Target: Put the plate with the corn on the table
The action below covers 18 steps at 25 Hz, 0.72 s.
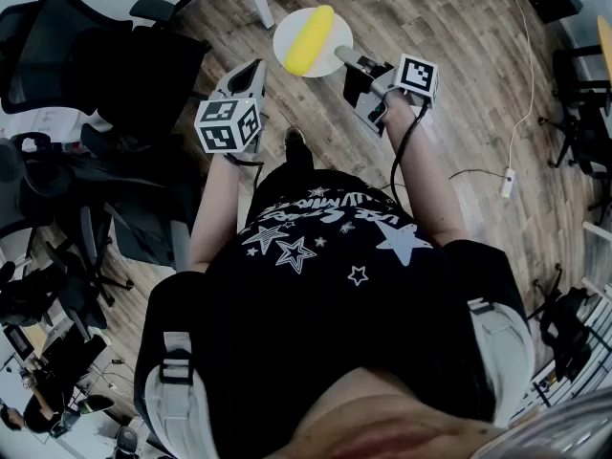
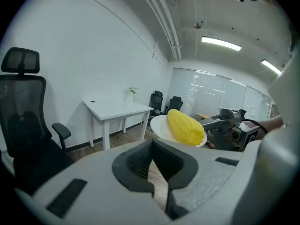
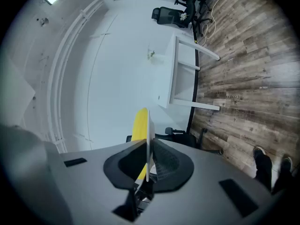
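I'm mid-carry: my right gripper (image 1: 348, 58) has its jaws pinched on the rim of the plate (image 1: 287, 38), with the corn (image 1: 310, 38) lying on it, up in the air over the floor (image 1: 449, 27). The left gripper (image 1: 253, 73) sits just beside it, jaws together and empty. Next, I judge, I keep the plate level to the white worktop (image 2: 115, 108) at the far left, then set it down flat.

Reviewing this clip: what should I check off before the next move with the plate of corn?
1. Grip: right hand-held gripper shut on the plate rim: ok.
2. Load: corn lying on the plate: ok.
3. Other side: left hand-held gripper empty, apart from the plate: ok.
4. Position: plate above the white table: not ok, it hangs over wood floor.
5. Plate level: cannot tell.
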Available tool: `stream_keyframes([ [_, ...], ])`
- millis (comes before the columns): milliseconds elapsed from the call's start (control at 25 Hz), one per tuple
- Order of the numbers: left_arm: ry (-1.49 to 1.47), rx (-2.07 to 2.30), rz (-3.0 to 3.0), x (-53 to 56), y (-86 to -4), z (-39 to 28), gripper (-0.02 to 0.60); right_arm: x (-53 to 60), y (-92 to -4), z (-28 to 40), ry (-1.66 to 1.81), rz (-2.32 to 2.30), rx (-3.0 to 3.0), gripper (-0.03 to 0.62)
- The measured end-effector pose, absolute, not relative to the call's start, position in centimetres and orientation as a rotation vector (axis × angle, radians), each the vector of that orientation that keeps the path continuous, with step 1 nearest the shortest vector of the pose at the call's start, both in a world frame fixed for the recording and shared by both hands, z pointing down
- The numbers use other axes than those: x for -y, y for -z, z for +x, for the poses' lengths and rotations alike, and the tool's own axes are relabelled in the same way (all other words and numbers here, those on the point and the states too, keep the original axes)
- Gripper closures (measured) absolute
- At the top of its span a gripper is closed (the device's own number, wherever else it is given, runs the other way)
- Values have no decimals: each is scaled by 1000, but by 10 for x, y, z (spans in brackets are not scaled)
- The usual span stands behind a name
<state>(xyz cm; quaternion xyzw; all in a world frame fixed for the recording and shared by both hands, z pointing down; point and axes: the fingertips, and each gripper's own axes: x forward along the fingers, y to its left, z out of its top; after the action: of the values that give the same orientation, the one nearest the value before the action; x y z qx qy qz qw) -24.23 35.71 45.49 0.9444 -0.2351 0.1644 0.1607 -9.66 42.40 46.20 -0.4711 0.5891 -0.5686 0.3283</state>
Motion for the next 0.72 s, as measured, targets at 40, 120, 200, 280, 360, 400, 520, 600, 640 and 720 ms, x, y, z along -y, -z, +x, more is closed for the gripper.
stream_keyframes([
  [40,-472,671,2696,-357,-455,-242,577,-424,-462,-97,1490,-1230,-1540,566],
  [120,-475,668,2694,-358,-455,-242,577,-425,-461,-98,1492,-1226,-1541,566],
  [200,-478,663,2694,-360,-456,-241,577,-426,-461,-98,1490,-1226,-1544,566],
  [280,-479,660,2694,-362,-457,-241,577,-428,-461,-98,1490,-1223,-1543,566],
  [360,-478,659,2692,-361,-457,-241,577,-427,-461,-99,1490,-1220,-1541,566],
  [400,-478,658,2692,-360,-457,-241,577,-426,-461,-99,1490,-1220,-1542,566],
  [520,-481,657,2692,-358,-458,-241,577,-423,-462,-97,1488,-1219,-1551,566],
  [600,-483,659,2694,-357,-458,-241,577,-421,-461,-96,1484,-1215,-1556,566],
  [640,-483,661,2694,-355,-459,-241,577,-420,-461,-95,1482,-1214,-1559,566],
  [720,-485,664,2690,-350,-460,-241,577,-414,-460,-94,1477,-1213,-1568,565],
])
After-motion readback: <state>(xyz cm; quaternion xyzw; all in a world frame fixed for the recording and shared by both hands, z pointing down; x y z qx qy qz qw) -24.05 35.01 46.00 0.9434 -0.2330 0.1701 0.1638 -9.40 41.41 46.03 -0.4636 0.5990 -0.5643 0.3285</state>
